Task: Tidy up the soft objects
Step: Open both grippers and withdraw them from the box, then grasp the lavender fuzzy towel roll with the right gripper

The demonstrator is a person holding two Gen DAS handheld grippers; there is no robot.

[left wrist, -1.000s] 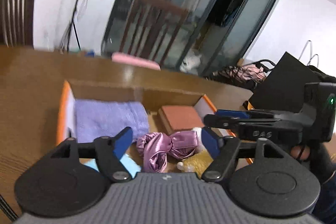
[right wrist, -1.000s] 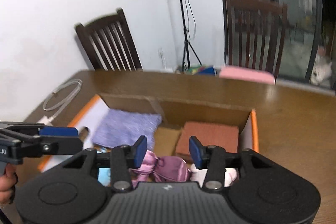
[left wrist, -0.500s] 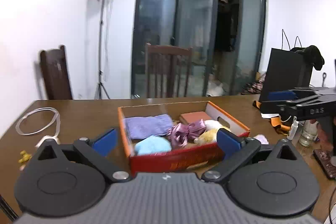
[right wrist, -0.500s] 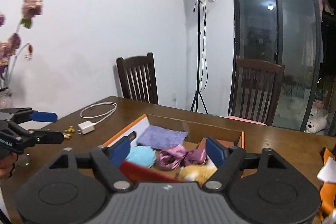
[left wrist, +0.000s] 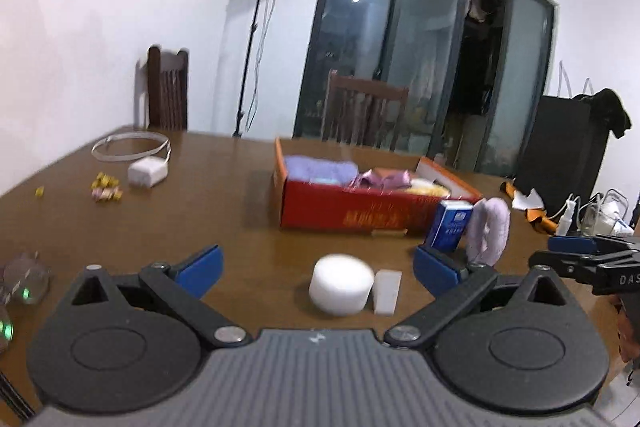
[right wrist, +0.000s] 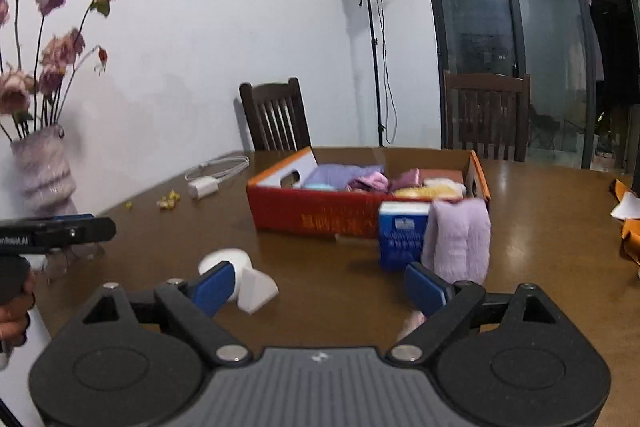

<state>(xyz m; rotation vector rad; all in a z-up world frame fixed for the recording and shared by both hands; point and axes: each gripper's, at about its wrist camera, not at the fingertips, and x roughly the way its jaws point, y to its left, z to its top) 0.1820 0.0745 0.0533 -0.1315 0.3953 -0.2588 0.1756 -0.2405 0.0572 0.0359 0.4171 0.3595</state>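
**Soft goods sorted into a box; both grippers drawn back and open**

Cardboard, red on its outer wall, forms the open box (left wrist: pixel 352 215) set near the middle of the wooden bench (left wrist: pixel 240 227). Within it are seen a folded purple cloth (left wrist: pixel 320 167), a pink satin piece (left wrist: pixel 380 179) and a yellow fluffy item (left wrist: pixel 430 187). Just in front of the box's near right corner a blue carton (left wrist: pixel 450 225) stands upright, and a lilac plush piece (right wrist: pixel 458 239) is propped touching it. Nearer the cameras a round white pad (left wrist: pixel 340 283) lies beside a small white block (left wrist: pixel 387 291); of what these two are made cannot be told.

The left gripper (left wrist: pixel 316 265) is held above the bench with its jaws spread wide and nothing between them. The right gripper (right wrist: pixel 320 287) is likewise open and empty, its jaws having just been opening.

The lilac plush piece is judged light, limp and easily squashed; a hold across its upper folded edge, where the material is doubled, would probably be most secure, and the carton leaning against it may topple when it is lifted.

Compared with the earlier frames, both grippers have been withdrawn from directly over the box, whose contents then filled the view, to a position well back from it, so that the whole box and the items in front of it are now seen.
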